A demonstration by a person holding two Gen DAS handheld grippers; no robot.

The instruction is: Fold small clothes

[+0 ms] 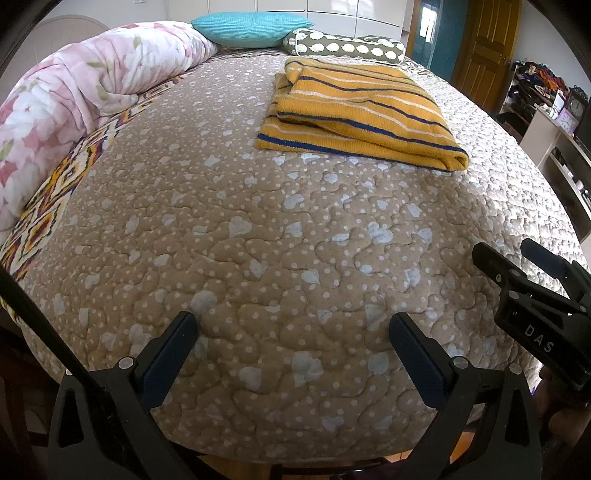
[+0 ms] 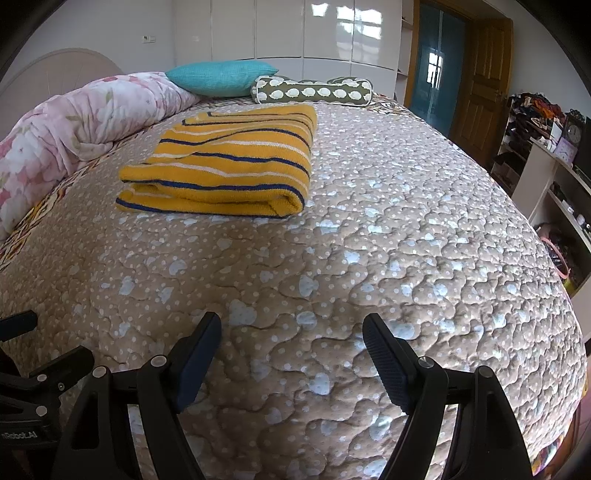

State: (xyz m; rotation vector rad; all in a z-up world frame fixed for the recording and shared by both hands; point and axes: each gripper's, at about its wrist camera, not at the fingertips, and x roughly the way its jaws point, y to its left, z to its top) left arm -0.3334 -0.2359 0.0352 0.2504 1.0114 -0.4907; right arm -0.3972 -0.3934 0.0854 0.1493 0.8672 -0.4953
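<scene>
A yellow garment with blue and white stripes (image 1: pixel 358 114) (image 2: pixel 225 166) lies folded into a thick rectangle on the far half of the bed. My left gripper (image 1: pixel 293 325) hovers open over the near part of the tan quilt (image 1: pixel 229 251), well short of the garment, with nothing between its fingers. My right gripper (image 2: pixel 291 325) is also open and empty over the quilt (image 2: pixel 406 221), with the garment far ahead to its left. In the left wrist view the right gripper (image 1: pixel 509 254) shows at the right edge. The left gripper's body shows at the left edge of the right wrist view.
A rolled pink floral duvet (image 1: pixel 74 96) lines the bed's left side. A teal pillow (image 1: pixel 251 27) and a green sheep-print bolster (image 1: pixel 347 48) lie at the head. Shelves with clutter and a clock (image 2: pixel 554 147) stand right of the bed, beside a wooden door (image 2: pixel 480 81).
</scene>
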